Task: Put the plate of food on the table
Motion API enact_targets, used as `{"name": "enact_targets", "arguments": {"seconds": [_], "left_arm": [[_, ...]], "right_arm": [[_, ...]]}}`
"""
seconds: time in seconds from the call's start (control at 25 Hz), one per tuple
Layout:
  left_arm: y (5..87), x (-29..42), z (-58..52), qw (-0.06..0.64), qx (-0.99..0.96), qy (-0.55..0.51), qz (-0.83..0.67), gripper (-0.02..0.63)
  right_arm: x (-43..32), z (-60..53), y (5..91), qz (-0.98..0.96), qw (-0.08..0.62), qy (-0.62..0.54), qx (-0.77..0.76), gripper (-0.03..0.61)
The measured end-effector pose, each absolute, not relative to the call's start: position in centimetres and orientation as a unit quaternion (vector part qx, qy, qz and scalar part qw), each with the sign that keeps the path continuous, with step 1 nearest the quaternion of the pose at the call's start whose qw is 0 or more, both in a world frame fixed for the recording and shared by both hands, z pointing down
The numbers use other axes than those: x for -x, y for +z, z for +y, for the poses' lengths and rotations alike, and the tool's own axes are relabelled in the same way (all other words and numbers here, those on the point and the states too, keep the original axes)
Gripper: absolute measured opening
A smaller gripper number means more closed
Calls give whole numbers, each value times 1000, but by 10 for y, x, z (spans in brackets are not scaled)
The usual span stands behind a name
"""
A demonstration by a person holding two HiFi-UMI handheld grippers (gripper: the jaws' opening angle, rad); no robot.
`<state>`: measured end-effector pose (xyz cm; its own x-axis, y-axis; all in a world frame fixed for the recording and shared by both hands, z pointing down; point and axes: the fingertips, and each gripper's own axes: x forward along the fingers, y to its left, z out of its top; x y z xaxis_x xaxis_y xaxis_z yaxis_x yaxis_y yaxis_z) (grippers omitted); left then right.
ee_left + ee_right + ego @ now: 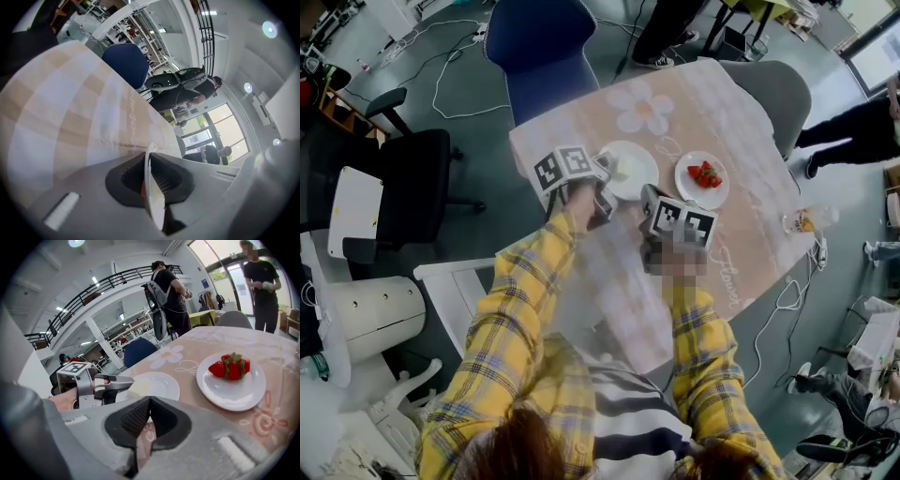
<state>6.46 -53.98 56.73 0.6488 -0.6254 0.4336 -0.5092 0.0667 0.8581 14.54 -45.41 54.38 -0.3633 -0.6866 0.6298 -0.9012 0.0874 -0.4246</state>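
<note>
A white plate [633, 169] with a pale lump of food [137, 388] at its near-left rim sits level at the middle of the flower-print tablecloth [741, 122]. My left gripper [605, 180] is shut on that plate's left rim, which shows edge-on between the pads [152, 187]. From the right gripper view, the left gripper [115, 386] grips the plate [157, 385] low over the cloth. My right gripper [650, 202] hovers just right of the plate, shut with nothing in it [149, 401]. A second white plate with strawberries [703, 178] lies to the right [232, 378].
A blue chair [539, 47] and a grey chair [773, 89] stand at the table's far side, and a black office chair [412, 173] on the left. A glass [802, 221] sits near the table's right edge. People stand beyond the table [168, 291].
</note>
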Motion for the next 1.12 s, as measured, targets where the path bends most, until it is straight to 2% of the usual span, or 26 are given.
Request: {"name": "enact_targets", "arguments": {"seconds": [0.08,0.28,0.52,0.6,0.72,0.8,0.92,1.12], "left_arm": [[566,-66,-542,591,-696,-28,-407,25],[564,-71,-540,565,-724,25,-396,130],[569,-61,-535,431,-780,193,-410,150],[567,-54,-538,386,-791,223,-420,153],[565,-43,-537,357,-795,231,-434,153],[560,-36,-531,343,-797,219,-447,131],[548,-30,-517,321,-803,184,-467,4],[531,-45,-485,336,-819,132,-445,3]], "right_arm": [[-146,-453,545,-724,137,397,-547,-2],[-145,-452,543,-723,132,401,-547,-2],[-141,-451,540,-727,135,396,-544,-2],[-139,-451,539,-729,134,396,-542,-2],[-138,-450,539,-729,137,394,-543,-2],[-140,-448,539,-728,138,393,-544,-2],[-141,-443,540,-727,136,393,-546,-2],[-142,-432,539,-727,133,393,-547,-2]]}}
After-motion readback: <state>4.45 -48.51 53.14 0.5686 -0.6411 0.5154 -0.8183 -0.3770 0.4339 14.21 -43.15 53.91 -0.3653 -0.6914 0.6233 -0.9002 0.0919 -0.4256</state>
